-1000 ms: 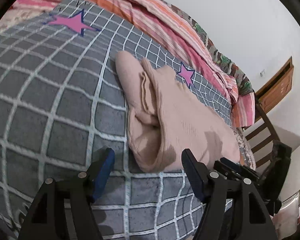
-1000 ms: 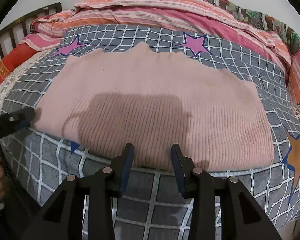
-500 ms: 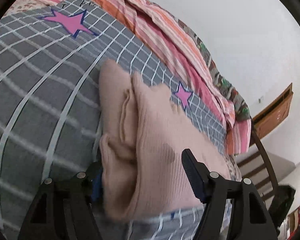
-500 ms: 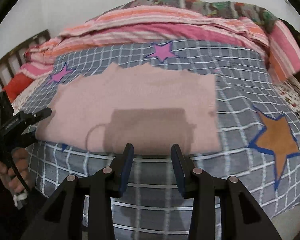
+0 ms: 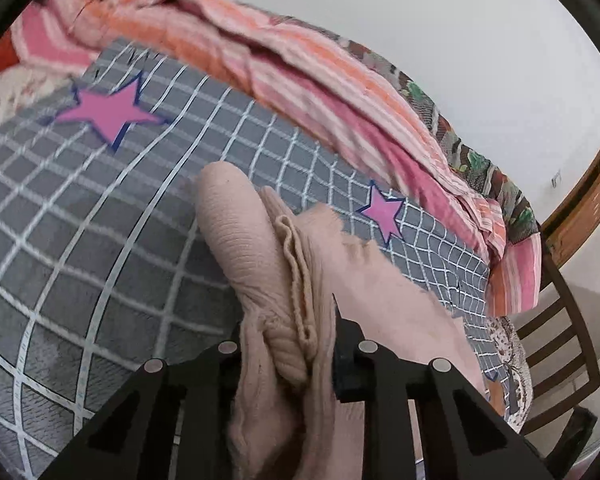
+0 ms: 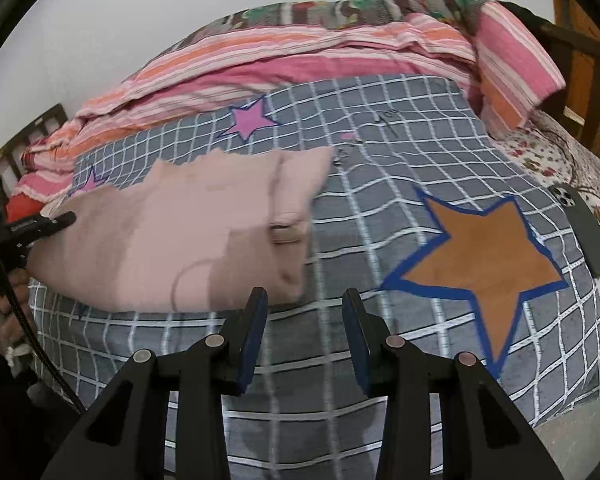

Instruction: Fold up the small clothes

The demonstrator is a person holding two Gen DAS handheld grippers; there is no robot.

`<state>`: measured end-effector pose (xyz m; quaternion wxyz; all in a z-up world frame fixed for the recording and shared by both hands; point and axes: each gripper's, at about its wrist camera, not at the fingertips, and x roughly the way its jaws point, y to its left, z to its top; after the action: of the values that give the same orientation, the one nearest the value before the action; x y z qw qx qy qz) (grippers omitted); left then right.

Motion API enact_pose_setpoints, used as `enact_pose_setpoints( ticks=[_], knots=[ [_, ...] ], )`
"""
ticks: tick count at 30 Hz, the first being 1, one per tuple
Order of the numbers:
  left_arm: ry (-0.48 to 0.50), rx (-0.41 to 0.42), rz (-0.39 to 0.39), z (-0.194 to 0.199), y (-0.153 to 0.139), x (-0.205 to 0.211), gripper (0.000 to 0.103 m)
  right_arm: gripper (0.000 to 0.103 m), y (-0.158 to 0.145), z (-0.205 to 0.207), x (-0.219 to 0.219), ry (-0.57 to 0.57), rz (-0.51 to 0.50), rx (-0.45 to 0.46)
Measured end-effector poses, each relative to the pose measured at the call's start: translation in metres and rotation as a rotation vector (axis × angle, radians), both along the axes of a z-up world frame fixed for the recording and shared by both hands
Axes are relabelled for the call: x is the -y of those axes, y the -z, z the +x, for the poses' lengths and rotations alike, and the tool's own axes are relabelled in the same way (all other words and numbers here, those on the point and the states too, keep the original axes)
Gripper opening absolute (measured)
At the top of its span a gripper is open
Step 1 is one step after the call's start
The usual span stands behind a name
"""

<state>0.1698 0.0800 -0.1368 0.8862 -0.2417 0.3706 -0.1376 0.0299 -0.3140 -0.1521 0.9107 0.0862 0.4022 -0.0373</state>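
A pink ribbed knit sweater (image 5: 236, 220) lies folded lengthwise on the grey checked blanket (image 5: 60, 240). My left gripper (image 5: 286, 320) has the sweater's bunched end between its fingers; the jaws are closing and the fabric is squeezed between the pads. The right wrist view shows the same sweater (image 6: 160, 240) blurred, with the left gripper (image 6: 48, 224) at its left end. My right gripper (image 6: 305, 296) hovers open over the blanket, just off the sweater's near right corner, with nothing between its fingers.
A striped pink and orange quilt (image 6: 300, 52) is heaped along the far side of the bed. A dark phone (image 6: 584, 232) lies at the right by the orange star (image 6: 480, 256). A wooden slatted frame (image 5: 560, 340) stands beyond the bed's end. A hand (image 6: 0, 316) holds the left gripper.
The left gripper went forward over the sweater's end and its jaws came together on the fabric, which has bunched and risen. The right gripper swung right along the sweater's near edge, still open.
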Motion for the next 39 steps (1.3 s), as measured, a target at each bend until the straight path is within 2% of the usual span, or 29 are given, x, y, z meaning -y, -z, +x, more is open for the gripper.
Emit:
enact_pose_setpoints(
  ticks=[4, 7, 11, 14, 19, 21, 24, 25, 27, 28, 29, 31, 32, 33, 35, 37, 39],
  knots=[
    [-0.014, 0.022, 0.109, 0.000, -0.033, 0.034, 0.021, 0.038, 0.001, -0.002, 0.021, 0.018, 0.010, 0.013],
    [0.002, 0.069, 0.197, -0.002, -0.058, 0.073, 0.021, 0.038, 0.001, -0.004, 0.037, 0.026, 0.029, 0.024],
    [0.050, 0.102, 0.254, -0.006, -0.081, 0.125, 0.020, 0.038, -0.002, -0.009, 0.053, 0.036, 0.039, 0.041],
    [0.085, 0.121, 0.305, -0.008, -0.087, 0.171, 0.020, 0.038, -0.005, -0.016, 0.065, 0.051, 0.050, 0.053],
    [0.171, 0.086, 0.332, -0.010, -0.067, 0.244, 0.020, 0.038, -0.008, -0.029, 0.083, 0.074, 0.059, 0.057],
    [0.216, 0.052, 0.358, -0.012, -0.046, 0.273, 0.020, 0.038, -0.009, -0.035, 0.088, 0.084, 0.058, 0.055],
    [0.283, -0.011, 0.345, -0.014, -0.014, 0.297, 0.021, 0.038, -0.009, -0.043, 0.093, 0.090, 0.057, 0.045],
    [0.296, -0.011, 0.345, -0.016, -0.009, 0.300, 0.022, 0.038, -0.009, -0.044, 0.094, 0.089, 0.054, 0.042],
    [0.336, 0.019, 0.319, -0.022, -0.008, 0.297, 0.032, 0.038, -0.008, -0.046, 0.094, 0.079, 0.041, 0.033],
    [0.372, 0.019, 0.287, -0.024, -0.011, 0.294, 0.044, 0.038, -0.008, -0.047, 0.093, 0.075, 0.038, 0.032],
    [0.430, 0.011, 0.223, -0.024, -0.016, 0.286, 0.056, 0.038, -0.009, -0.046, 0.092, 0.067, 0.038, 0.033],
    [0.484, 0.027, 0.159, -0.030, -0.028, 0.268, 0.059, 0.038, -0.010, -0.041, 0.091, 0.051, 0.053, 0.037],
    [0.490, 0.047, 0.154, -0.034, -0.033, 0.260, 0.059, 0.038, -0.013, -0.036, 0.089, 0.039, 0.067, 0.041],
    [0.487, 0.077, 0.158, -0.038, -0.039, 0.251, 0.061, 0.038, -0.015, -0.031, 0.086, 0.026, 0.083, 0.049],
    [0.427, 0.158, 0.221, -0.049, -0.050, 0.225, 0.065, 0.043, -0.021, -0.020, 0.080, -0.008, 0.125, 0.073],
    [0.367, 0.174, 0.272, -0.049, -0.050, 0.208, 0.065, 0.047, -0.025, -0.008, 0.072, -0.039, 0.163, 0.088],
    [0.312, 0.148, 0.314, -0.043, -0.044, 0.182, 0.065, 0.047, -0.031, 0.007, 0.061, -0.077, 0.211, 0.111]
  ],
)
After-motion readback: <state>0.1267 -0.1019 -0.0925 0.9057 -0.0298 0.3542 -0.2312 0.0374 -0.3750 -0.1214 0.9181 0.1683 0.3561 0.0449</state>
